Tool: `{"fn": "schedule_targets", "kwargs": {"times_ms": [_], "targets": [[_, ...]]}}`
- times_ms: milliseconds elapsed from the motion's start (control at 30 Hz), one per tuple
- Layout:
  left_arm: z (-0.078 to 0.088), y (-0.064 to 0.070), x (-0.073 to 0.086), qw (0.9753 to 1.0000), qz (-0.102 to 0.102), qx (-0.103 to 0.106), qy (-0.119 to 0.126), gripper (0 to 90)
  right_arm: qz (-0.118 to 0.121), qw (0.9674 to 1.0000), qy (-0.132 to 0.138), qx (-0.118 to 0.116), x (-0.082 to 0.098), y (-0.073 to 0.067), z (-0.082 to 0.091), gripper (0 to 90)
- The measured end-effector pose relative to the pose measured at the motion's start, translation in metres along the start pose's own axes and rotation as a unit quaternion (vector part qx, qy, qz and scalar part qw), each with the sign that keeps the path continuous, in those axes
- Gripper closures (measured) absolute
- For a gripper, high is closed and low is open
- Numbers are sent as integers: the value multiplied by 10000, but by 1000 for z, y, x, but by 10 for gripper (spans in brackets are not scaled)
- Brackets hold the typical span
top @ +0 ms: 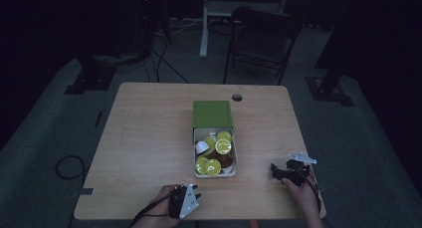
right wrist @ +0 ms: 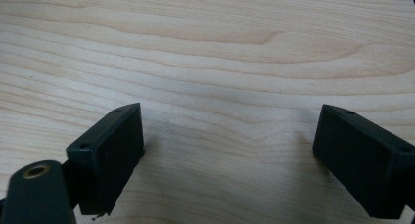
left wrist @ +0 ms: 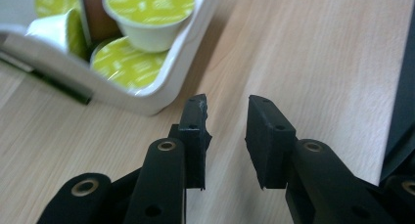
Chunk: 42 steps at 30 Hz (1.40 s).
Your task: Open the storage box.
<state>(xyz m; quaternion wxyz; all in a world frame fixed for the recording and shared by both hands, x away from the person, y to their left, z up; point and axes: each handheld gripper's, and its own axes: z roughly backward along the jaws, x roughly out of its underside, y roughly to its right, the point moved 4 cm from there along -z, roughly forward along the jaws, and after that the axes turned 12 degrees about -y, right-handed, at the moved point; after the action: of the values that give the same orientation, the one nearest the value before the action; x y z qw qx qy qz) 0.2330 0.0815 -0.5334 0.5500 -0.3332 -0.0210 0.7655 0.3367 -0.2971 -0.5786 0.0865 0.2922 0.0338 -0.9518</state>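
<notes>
Surface [top: 149, 138]: pale wood-grain top in a dim room; carries the box near its middle; a small round hole sits near its far edge.
Box [top: 214, 174]: white tray with rounded corners, its green lid [top: 212, 113] lying open on the far side; stands at the middle of the surface, slightly right of centre.
Capsules [top: 223, 147]: yellow-green foil-topped pods heaped inside the box, some upright, some tilted; one white pod lies at the left side; a brown one shows among them.
Left hand-held gripper [left wrist: 226, 131]: held at the near edge of the surface, just near and left of the box; jaws drawn nearly together with a narrow gap; nothing between them; the box's near corner [left wrist: 147, 99] sits just beyond the tips, not touching.
Right hand-held gripper [right wrist: 227, 155]: held over bare wood to the right of the box, well apart from it; jaws spread wide; nothing between them.
Chair [top: 261, 39]: dark folding chair on the floor beyond the far edge.
</notes>
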Motion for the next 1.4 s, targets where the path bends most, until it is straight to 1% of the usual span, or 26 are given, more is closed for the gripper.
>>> {"fn": "schedule_targets", "kwargs": {"times_ms": [100,167,233,300,367,400,433,500,533,600,667,700,767,800,833,967,1067,1100,1167,1233,1300,1333,1367,1400], "targets": [[3,-6,5,9998,174,-5,45,697,2,10000,1,-1,0,0,0,110],[5,-10,9,9994,335,39,100,697,0,10000,0,-1,0,0,0,110],[7,-16,14,9991,416,-18,109,697,0,10000,-1,-1,0,0,0,110],[9,-22,18,9989,443,-47,141,695,0,10000,0,0,0,0,0,110],[11,-32,24,9982,556,-95,212,694,0,10000,-1,-1,0,0,0,110],[12,-35,26,9980,564,-117,261,694,0,10000,-1,-1,0,0,0,110],[14,-39,29,9975,619,-117,335,692,1,10000,-1,-1,0,0,0,110],[16,-45,34,9965,743,-119,353,691,1,10000,-1,0,0,0,0,110],[16,-48,37,9957,835,-147,371,691,1,10000,-1,0,0,0,0,110],[17,-54,44,9948,947,-208,324,692,1,10000,0,0,0,0,0,110],[18,-60,51,9930,1108,-227,340,691,-1,10000,-1,0,0,0,0,110],[18,-63,55,9926,1147,-251,317,691,0,10000,0,-1,0,0,0,110],[18,-68,61,9908,1280,-277,338,685,1,10000,1,-1,0,0,0,110],[19,-71,64,9895,1371,-285,370,682,0,10000,0,-1,0,0,0,110],[19,-73,66,9887,1417,-289,384,682,0,10000,0,0,0,0,0,110],[19,-82,76,9846,1671,-302,426,660,0,10000,0,0,0,0,0,110],[20,-88,82,9823,1789,-300,469,621,1,10000,0,0,0,0,0,110],[20,-90,84,9811,1844,-310,495,613,0,10000,0,0,0,0,0,110],[20,-92,87,9800,1905,-314,478,584,0,10000,1,-1,0,0,0,110],[20,-94,90,9796,1934,-307,456,572,-1,10000,0,-1,0,0,0,110],[21,-95,93,9783,2008,-269,432,555,0,10000,1,-1,0,0,0,110],[21,-96,94,9773,2056,-249,438,529,1,10000,1,-1,0,0,0,110],[21,-96,94,9773,2056,-249,438,519,1,10000,1,-1,0,0,0,110],[20,-99,97,9746,2180,-230,459,519,0,10000,1,0,0,0,0,110]]}}
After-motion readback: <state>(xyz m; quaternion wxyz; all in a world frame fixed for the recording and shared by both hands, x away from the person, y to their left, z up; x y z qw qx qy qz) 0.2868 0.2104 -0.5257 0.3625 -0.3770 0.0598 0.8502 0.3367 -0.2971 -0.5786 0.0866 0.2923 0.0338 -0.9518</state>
